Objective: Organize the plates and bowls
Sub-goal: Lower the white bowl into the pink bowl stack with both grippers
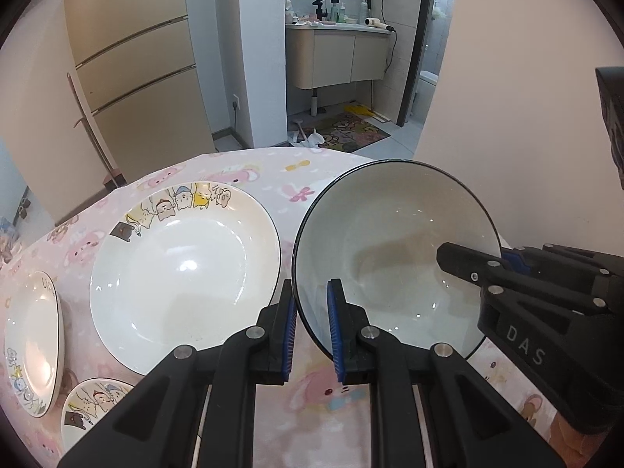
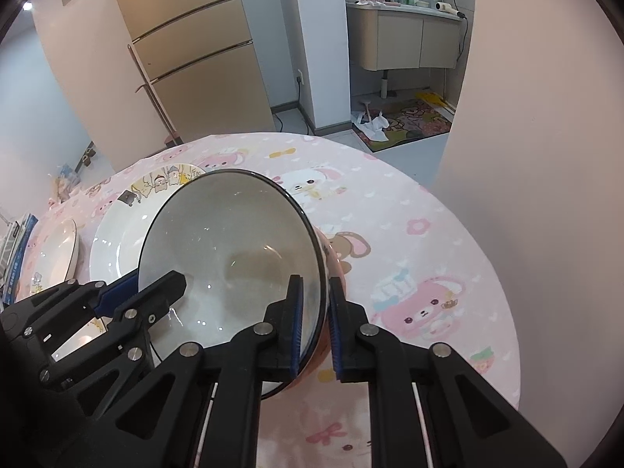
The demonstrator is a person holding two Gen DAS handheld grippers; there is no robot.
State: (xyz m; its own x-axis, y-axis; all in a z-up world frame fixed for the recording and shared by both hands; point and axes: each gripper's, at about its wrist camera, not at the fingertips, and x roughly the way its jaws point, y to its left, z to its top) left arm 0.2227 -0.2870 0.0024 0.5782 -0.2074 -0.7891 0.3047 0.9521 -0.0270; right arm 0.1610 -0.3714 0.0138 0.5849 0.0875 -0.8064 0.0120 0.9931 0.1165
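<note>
Bowl [image 1: 390, 249] rim clamped by both grippers, left [image 1: 312, 327] and right [image 2: 314, 327], bare tablecloth [image 2: 409, 210] rightward.

A pink cartoon tablecloth [image 2: 409, 210], a beige fridge [image 1: 132, 58] and a vanity cabinet [image 1: 335, 58] behind.

The left gripper [image 1: 312, 327] is being held angled downward, its jaws nearly closed on a rim. The right gripper [image 2: 315, 327] is being held likewise, its jaws pressed narrow from the opposite side.
</note>
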